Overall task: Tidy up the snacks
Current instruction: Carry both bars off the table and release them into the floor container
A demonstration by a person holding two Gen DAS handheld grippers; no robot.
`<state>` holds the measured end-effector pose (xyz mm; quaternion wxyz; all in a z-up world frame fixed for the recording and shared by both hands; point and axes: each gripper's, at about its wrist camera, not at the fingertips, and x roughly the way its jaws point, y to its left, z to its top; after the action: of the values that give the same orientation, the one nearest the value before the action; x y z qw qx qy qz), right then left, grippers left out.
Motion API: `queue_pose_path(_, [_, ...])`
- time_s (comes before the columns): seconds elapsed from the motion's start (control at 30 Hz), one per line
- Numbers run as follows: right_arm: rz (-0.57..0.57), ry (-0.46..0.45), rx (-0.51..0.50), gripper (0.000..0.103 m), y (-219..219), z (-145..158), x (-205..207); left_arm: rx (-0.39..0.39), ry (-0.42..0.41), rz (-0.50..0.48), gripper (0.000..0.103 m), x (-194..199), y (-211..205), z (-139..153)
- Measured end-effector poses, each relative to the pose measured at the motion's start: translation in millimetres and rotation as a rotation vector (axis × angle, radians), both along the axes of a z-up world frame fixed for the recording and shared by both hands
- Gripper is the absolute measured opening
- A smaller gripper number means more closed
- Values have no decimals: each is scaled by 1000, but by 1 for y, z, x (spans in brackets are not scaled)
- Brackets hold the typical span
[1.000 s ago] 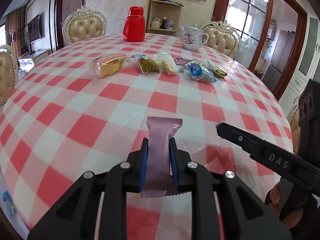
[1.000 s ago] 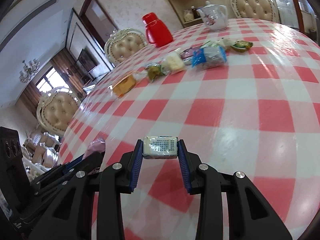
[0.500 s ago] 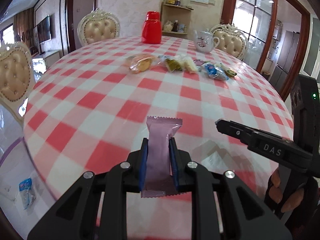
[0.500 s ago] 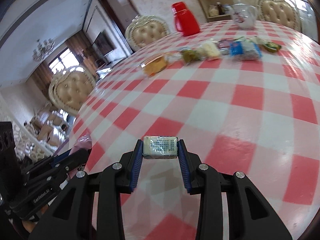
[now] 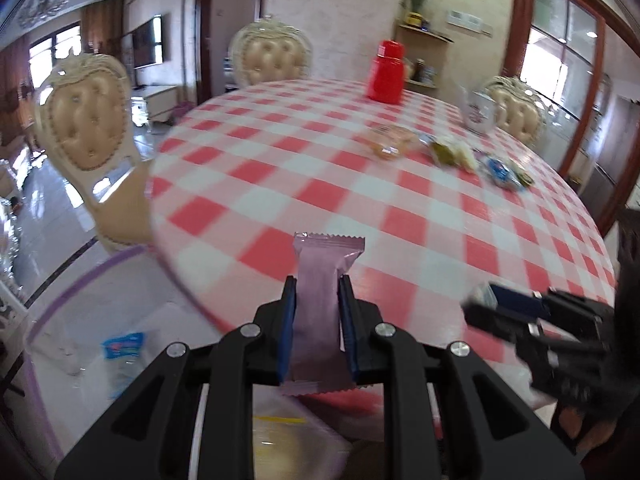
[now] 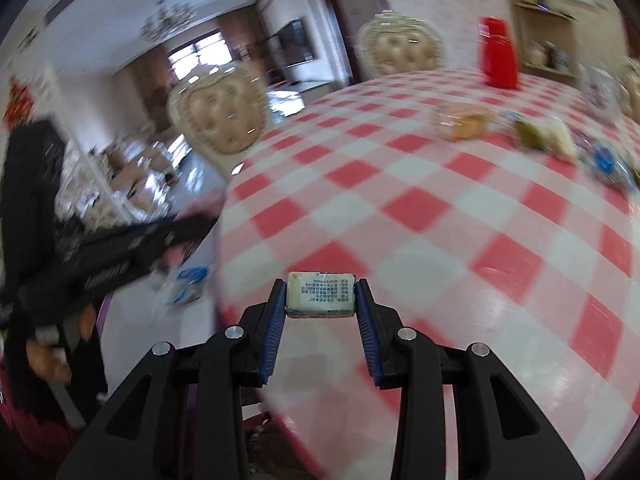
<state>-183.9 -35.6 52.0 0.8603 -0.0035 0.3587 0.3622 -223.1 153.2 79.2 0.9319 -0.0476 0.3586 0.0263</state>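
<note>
Left hand-held gripper: pinching the pink wrapper upright; over the last second it has drawn back from above the bench to past its near edge, floor now below. Right hand-held gripper: pinching the white printed packet, likewise pulled back to the edge. The snack row stays far across. Judgement: both items are being carried off the bench, presumably to a container below.

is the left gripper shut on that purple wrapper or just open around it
Shut on it. The left gripper has both blue pads pressed against the sides of the purple wrapper, which stands upright, held above the table's edge.
</note>
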Motion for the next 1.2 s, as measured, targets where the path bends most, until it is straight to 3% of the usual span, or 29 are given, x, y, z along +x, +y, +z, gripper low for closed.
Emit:
queue_pose_path(0.17, [140,-54,-54,35,47,6,-28,22,22,96,21,-8,51,2])
queue_pose_path(0.3, [223,-81,-91,35,77,7,-45,89,36,159,21,-18,84,6])
queue_pose_path(0.6, [412,-102,-135,35,134,-4,-77,166,106,236,24,-23,121,-5])
queue_pose_path(0.63, [446,-102,-126,35,139,-4,-82,178,113,252,29,-22,124,-6])
queue_pose_path(0.67, [461,-103,-119,36,141,-4,-84,188,118,274,48,-22,127,-7])
queue_pose_path(0.7, [470,-107,-110,38,142,-2,-87,200,121,325,77,-23,133,-6])
queue_pose_path(0.73, [475,-114,-98,38,141,-1,-88,215,112,372,87,-24,136,-4])
queue_pose_path(0.87, [403,-139,-38,44,117,12,-78,244,57,437,96,-29,138,8])
queue_pose_path(0.97, [304,-116,11,48,85,17,-53,239,-10,441,97,-33,129,18])
queue_pose_path(1.07, [199,-102,43,53,47,18,-30,200,-67,396,97,-33,112,26])
queue_pose_path(1.2, [7,-76,103,63,-19,15,1,80,-84,264,99,-20,69,29])
